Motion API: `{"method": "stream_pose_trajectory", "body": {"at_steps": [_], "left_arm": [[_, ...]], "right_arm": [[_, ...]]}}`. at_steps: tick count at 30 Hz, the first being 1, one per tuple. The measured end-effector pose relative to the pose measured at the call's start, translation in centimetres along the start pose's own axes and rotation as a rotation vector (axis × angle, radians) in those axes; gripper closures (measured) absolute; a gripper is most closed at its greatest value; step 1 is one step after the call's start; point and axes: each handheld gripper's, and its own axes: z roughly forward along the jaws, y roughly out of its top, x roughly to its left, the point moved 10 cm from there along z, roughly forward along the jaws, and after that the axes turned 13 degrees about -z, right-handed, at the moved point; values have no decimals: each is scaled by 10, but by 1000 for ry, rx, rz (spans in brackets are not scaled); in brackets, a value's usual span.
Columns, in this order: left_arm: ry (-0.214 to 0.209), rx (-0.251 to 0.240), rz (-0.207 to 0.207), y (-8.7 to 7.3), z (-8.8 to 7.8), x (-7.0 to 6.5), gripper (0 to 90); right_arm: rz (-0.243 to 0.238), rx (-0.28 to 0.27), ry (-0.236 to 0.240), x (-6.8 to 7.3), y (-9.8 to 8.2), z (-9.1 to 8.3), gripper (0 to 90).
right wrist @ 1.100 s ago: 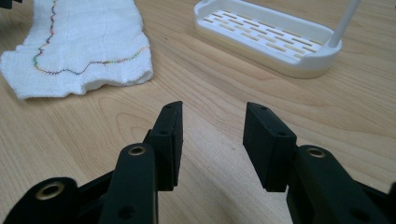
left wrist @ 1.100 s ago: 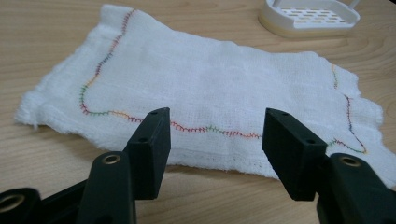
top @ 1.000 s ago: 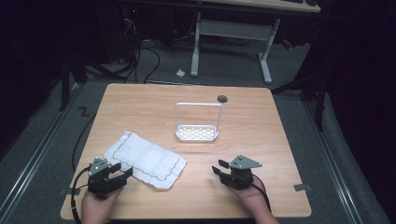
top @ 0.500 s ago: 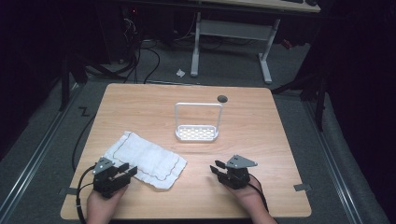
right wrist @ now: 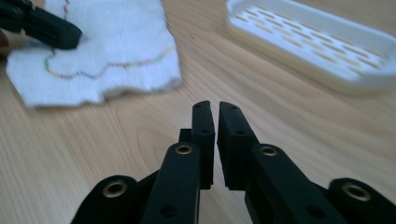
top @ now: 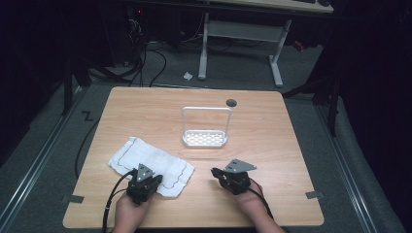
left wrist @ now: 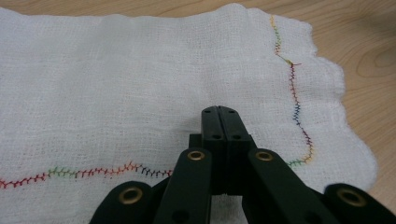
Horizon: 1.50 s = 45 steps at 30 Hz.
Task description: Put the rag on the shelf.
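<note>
L gripper has slid in over near edge of white cloth (table front-left) since prev frame; jaws just closed, together, nothing pinched. R gripper nearly shut on nothing, over bare table. Likely no grasp yet.

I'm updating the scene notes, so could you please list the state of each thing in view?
Cloth: lying flat, spread on the table.
White rack: upright, empty.
Left gripper: jaws just closed, shut above the cloth, nothing between them.
Right gripper: jaws just closing, nearly shut, empty, over bare table.
</note>
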Motion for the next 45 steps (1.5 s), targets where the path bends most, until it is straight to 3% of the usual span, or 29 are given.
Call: {"method": "stream_pose_trajectory", "body": {"at_steps": [4, 8, 10, 13, 17, 22, 23, 24, 25, 26, 28, 30, 32, 35, 37, 39, 41, 43, 45], "left_arm": [[-21, 5, -5, -2, -1, -3, 900], [-58, 17, -8, -5, -2, -9, 899], [-67, 19, -6, -7, -3, -12, 899], [-83, 28, 7, -10, -4, -17, 900], [-122, 50, 36, -16, -6, -31, 899], [-187, 95, 97, -27, -8, -56, 899], [-187, 95, 97, -27, -8, -56, 899], [-205, 106, 100, -32, -11, -63, 899], [-205, 106, 100, -32, -11, -63, 899], [-232, 116, 97, -37, -14, -70, 899], [-237, 128, 106, -40, -17, -74, 898], [-243, 119, 98, -36, -19, -73, 856], [-232, 87, 58, -26, -22, -65, 828], [-163, 32, -14, -11, -26, -40, 827], [-121, 5, -57, -6, -26, -24, 842], [-80, 5, -64, -6, -23, -12, 868], [-71, 25, -66, -9, -18, -8, 892], [-70, 45, -63, -13, -13, -8, 895], [-71, 38, -59, -13, -11, -9, 897]], "right_arm": [[-30, 4, 17, 2, 33, 33, 900], [-51, 53, 59, 7, 54, 69, 900], [-64, 85, 73, 12, 53, 79, 900], [-73, 135, 92, 19, 37, 82, 900], [-61, 128, 98, 24, 20, 62, 900], [-67, 130, 98, 38, -8, 19, 900], [-67, 130, 98, 38, -8, 19, 900], [-57, 123, 104, 44, -20, 1, 900], [-57, 123, 104, 44, -20, 1, 900], [-24, 104, 121, 50, -30, -14, 900], [-19, 113, 125, 54, -34, -22, 900], [-35, 95, 119, 55, -29, -22, 900], [-45, 76, 107, 50, -14, -15, 900], [-72, 65, 96, 42, 9, 9, 900], [-65, 69, 92, 36, 22, 31, 900], [-67, 82, 96, 33, 31, 53, 900], [-75, 105, 100, 33, 35, 70, 900], [-82, 127, 103, 34, 35, 80, 900], [-84, 124, 102, 34, 35, 80, 900]]}}
